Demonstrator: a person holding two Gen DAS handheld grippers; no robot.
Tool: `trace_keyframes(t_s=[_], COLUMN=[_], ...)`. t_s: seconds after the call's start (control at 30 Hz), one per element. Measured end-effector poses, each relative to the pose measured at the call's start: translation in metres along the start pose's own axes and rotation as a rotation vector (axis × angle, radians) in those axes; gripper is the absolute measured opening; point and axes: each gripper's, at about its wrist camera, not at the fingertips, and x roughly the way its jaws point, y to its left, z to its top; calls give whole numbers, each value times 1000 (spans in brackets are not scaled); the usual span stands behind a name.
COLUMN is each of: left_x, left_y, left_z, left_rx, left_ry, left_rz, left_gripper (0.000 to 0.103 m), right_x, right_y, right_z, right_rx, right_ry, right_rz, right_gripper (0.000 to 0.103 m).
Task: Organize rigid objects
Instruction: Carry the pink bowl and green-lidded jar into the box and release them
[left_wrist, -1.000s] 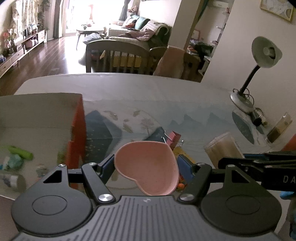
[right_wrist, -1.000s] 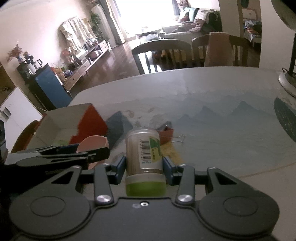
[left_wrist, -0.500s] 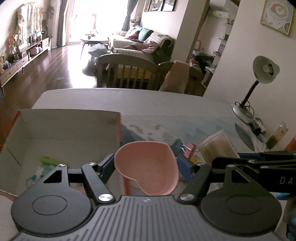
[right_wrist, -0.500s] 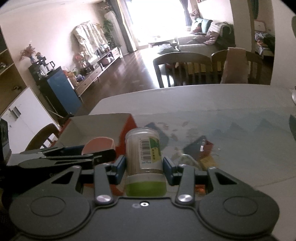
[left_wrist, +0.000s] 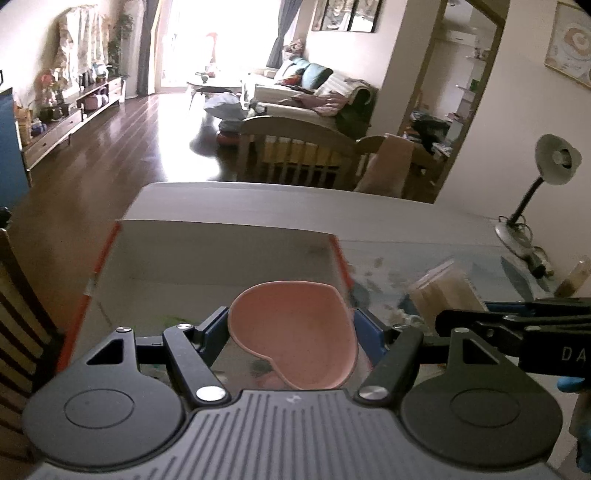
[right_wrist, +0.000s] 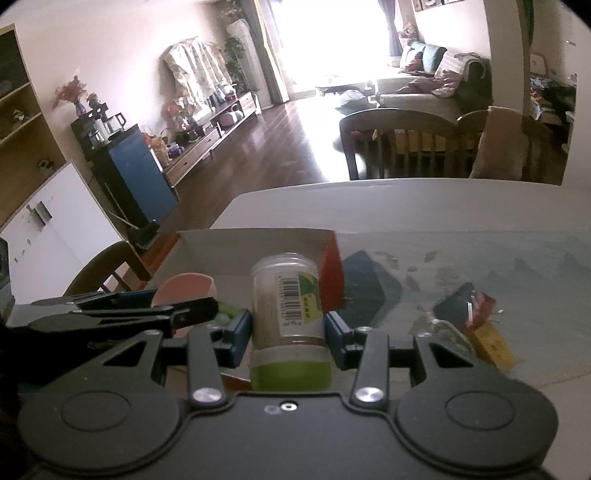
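Your left gripper (left_wrist: 291, 330) is clamped on a pink heart-shaped dish (left_wrist: 295, 338); both blue pads (left_wrist: 367, 328) press its rim, and the dish sits level between them, hollow side up. It hangs over the near right part of an open cardboard box (left_wrist: 221, 243) with red outer faces, which stands on the table (left_wrist: 258, 199). Some small items lie on the box floor, green among them, too blurred to identify.

Your right gripper (right_wrist: 289, 328) is clamped on a clear cylindrical jar (right_wrist: 286, 306) with a green lid, lid end toward the camera, barcode label facing up. The jar is held above the box's near right corner, just beside the left gripper and its dish.

On the patterned table mat (right_wrist: 480, 266) to the right of the box lies a small cluster of loose objects (right_wrist: 476, 325), including a yellow packet and something red. A desk lamp (left_wrist: 543, 177) stands at the table's far right edge. A blue-gloved hand (left_wrist: 572, 384) shows at the right margin of the left wrist view.
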Motion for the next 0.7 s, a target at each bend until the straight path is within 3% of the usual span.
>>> trace_keyframes(t_s=[0.43, 0.7], left_x=[31, 65], left_y=[75, 97], left_z=[12, 11], left_rx=[-37, 0], left_ry=[31, 82], left_rz=[94, 126], left_gripper=[73, 73], right_x=[65, 110], right_y=[39, 56], right_z=[6, 12], right_rx=[-77, -160], right_ry=[58, 117], right_rz=[-34, -51], right_gripper=[43, 43])
